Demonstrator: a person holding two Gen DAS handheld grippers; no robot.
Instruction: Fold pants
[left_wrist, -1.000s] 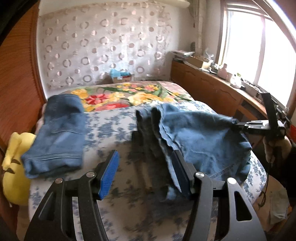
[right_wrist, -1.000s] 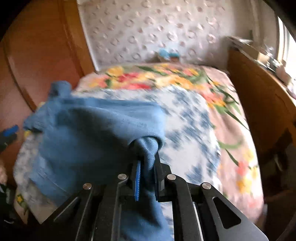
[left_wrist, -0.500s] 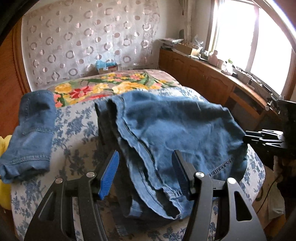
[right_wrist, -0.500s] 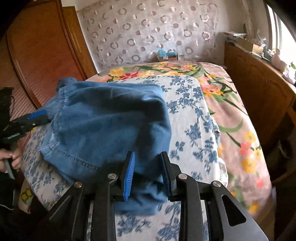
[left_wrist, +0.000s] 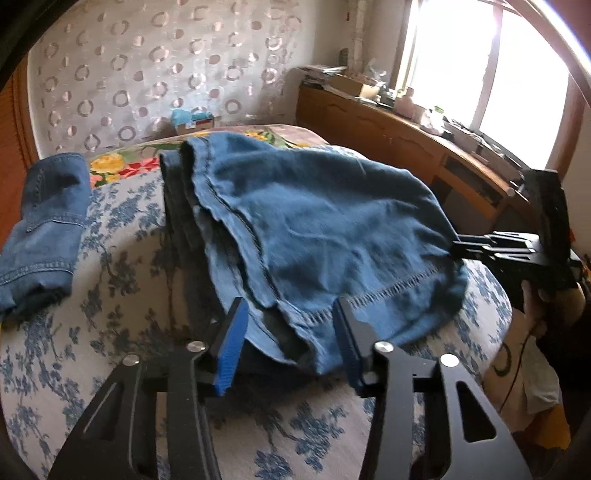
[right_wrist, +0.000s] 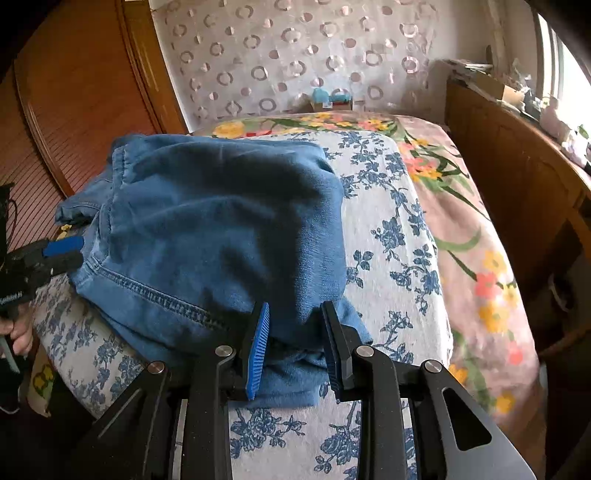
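Observation:
Blue denim pants (left_wrist: 314, 221) lie folded in a loose heap on the flowered bed cover (left_wrist: 122, 266); they also show in the right wrist view (right_wrist: 221, 229). My left gripper (left_wrist: 288, 343) is open, its jaws on either side of the hem edge near me. My right gripper (right_wrist: 293, 343) is open, its jaws on either side of the pants' near corner. Each gripper shows at the edge of the other's view, the right gripper (left_wrist: 491, 247) at the pants' far right, the left gripper (right_wrist: 55, 254) at their left.
A second folded pair of jeans (left_wrist: 44, 229) lies at the left of the bed. A wooden cabinet (left_wrist: 406, 147) with clutter runs under the window on the right. A wooden panel (right_wrist: 74, 110) stands left. A small box (left_wrist: 192, 122) sits at the headboard.
My right gripper has opened and let go of the pants. The pants dropped flat onto the bed. My left gripper moved right, up to the hem edge.

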